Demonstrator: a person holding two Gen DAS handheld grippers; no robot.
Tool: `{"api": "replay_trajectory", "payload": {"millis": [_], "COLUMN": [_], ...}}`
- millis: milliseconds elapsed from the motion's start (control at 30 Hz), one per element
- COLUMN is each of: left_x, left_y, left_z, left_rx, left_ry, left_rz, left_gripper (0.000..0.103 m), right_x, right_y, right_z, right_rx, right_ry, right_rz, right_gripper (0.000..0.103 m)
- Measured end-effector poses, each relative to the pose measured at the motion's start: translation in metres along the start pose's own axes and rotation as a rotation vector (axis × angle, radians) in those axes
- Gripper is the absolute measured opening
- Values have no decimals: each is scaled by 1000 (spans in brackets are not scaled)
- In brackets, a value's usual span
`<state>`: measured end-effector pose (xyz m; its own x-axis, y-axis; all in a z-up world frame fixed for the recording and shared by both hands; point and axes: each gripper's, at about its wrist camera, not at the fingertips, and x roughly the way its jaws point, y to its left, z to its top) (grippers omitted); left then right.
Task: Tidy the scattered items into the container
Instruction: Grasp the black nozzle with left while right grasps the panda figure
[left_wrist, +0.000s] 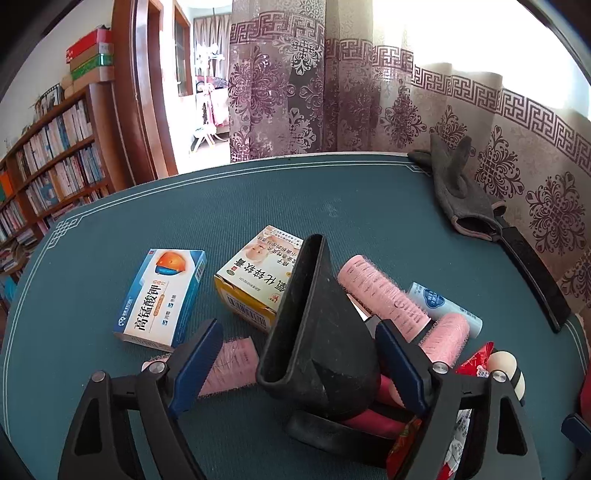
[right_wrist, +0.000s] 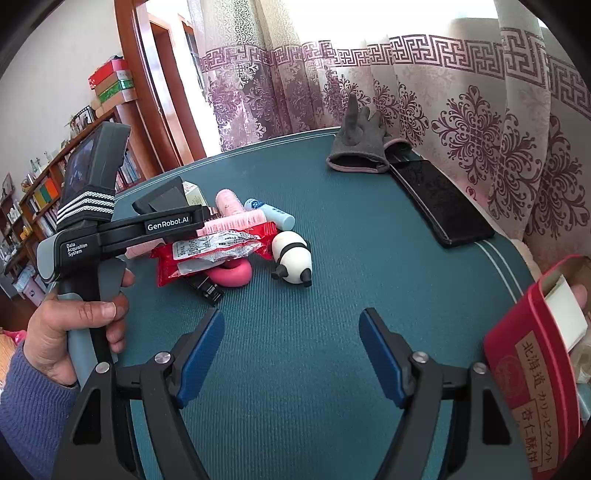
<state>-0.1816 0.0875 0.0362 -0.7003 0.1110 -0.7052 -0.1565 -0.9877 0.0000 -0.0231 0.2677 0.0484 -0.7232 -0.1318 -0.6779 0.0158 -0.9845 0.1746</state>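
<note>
In the left wrist view my left gripper (left_wrist: 299, 362) straddles a black wedge-shaped stand (left_wrist: 317, 332) on the teal table. Its right pad sits close to the stand, its left pad stands apart from it, and the jaws are open. Around the stand lie pink hair rollers (left_wrist: 384, 295), a pale blue tube (left_wrist: 443, 306), a blue-white medicine box (left_wrist: 162, 299) and a yellow-white ointment box (left_wrist: 255, 280). My right gripper (right_wrist: 291, 332) hangs open over bare table. Ahead of it are a panda toy (right_wrist: 295, 258), a red snack packet (right_wrist: 210, 251) and a pink ring (right_wrist: 232, 275).
A grey glove (right_wrist: 358, 147) and a long black case (right_wrist: 443, 203) lie at the far right by the curtain. A red box (right_wrist: 535, 350) with a finger on it stands at the right edge. A hand (right_wrist: 74, 325) holds the left tool's handle. Bookshelves stand to the left.
</note>
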Motion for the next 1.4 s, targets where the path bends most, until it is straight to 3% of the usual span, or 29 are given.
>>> {"api": "replay_trajectory", "payload": {"millis": [67, 167, 567, 667, 767, 900, 1000, 1067, 1100, 1133, 1233, 1300, 1400], "left_x": [-2, -6, -26, -37, -46, -46, -43, -39, -37, -36, -33, -31, -29], "left_y": [-1, -5, 20, 26, 31, 34, 36, 37, 37, 37, 35, 31, 25], "left_z": [-2, -3, -9, -11, -12, -12, -12, -13, -14, -16, -18, -20, -21], "left_rx": [14, 24, -79, -98, -114, -127, -141, -153, -160, -167, -158, -132, -107], "left_ry": [-12, -13, 20, 7, -3, -6, -3, 12, 18, 17, 22, 24, 23], "left_rz": [-29, -77, -141, -144, -151, -153, -155, -158, -149, -144, -140, -119, -123], "left_gripper": [73, 49, 47, 44, 31, 29, 33, 51, 66, 70, 70, 70, 84], "right_x": [2, 5, 13, 16, 22, 34, 45, 52, 54, 57, 67, 74, 77], "right_y": [1, 3, 7, 6, 6, 9, 10, 8, 8, 8, 11, 15, 23], "right_z": [0, 1, 9, 14, 21, 30, 34, 37, 39, 40, 45, 46, 46], "right_rx": [-3, -9, -29, -30, -33, -45, -63, -62, -61, -63, -84, -106, -144], "right_ry": [4, 8, -3, -9, -13, -6, 6, 17, 20, 24, 38, 50, 36], "right_rz": [-3, -6, -11, -17, -28, -37, -59, -62, -60, -59, -61, -36, -34], "right_gripper": [79, 79, 79, 79, 79, 79, 79, 79, 79, 79, 77, 67, 54]}}
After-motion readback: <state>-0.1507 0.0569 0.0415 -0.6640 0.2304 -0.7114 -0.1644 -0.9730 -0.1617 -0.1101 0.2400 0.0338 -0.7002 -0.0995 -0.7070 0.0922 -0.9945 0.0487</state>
